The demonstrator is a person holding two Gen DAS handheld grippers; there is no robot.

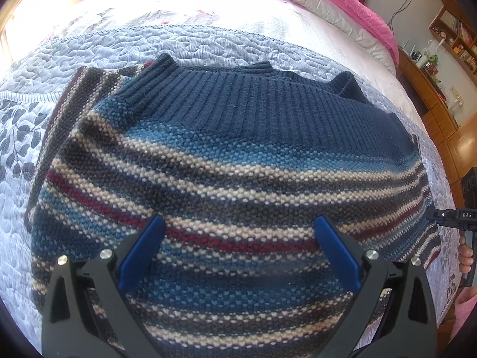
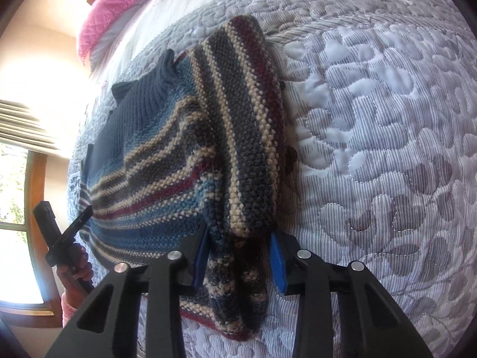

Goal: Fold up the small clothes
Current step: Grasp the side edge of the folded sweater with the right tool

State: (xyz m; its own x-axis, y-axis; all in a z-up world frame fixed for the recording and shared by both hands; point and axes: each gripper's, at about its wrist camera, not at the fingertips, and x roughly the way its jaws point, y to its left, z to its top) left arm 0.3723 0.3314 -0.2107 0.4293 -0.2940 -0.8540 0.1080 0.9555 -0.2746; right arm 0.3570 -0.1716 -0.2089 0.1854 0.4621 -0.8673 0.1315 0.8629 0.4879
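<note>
— Where's the sweater (image 1: pixel 232 161)?

— Flat on the bed (image 1: pixel 208 44), on the quilt (image 2: pixel 372 119). One sleeve (image 2: pixel 247 125) is folded across the sweater's body.

— And the grippers?

— The left gripper (image 1: pixel 240 249) hangs over the sweater's near part. The right gripper (image 2: pixel 240 261) is at the folded sleeve's near end, its fingers (image 2: pixel 278 261) on either side of it.

— Anything beyond the sweater?

— Bedding (image 1: pixel 328 3) heaped at the bed's far end.

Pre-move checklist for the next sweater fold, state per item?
1. Striped sweater lies on the quilted bedspread: ok.
2. Sleeve folded over the body: ok.
3. Left tongs open, above the body, holding nothing: ok.
4. Right tongs astride the sleeve's lower end, blue pads apart: not ok, no grip yet.
5. Other sleeve folded in: cannot tell.
6. Ribbed hem flat: not ok, far edge stands up.
</note>
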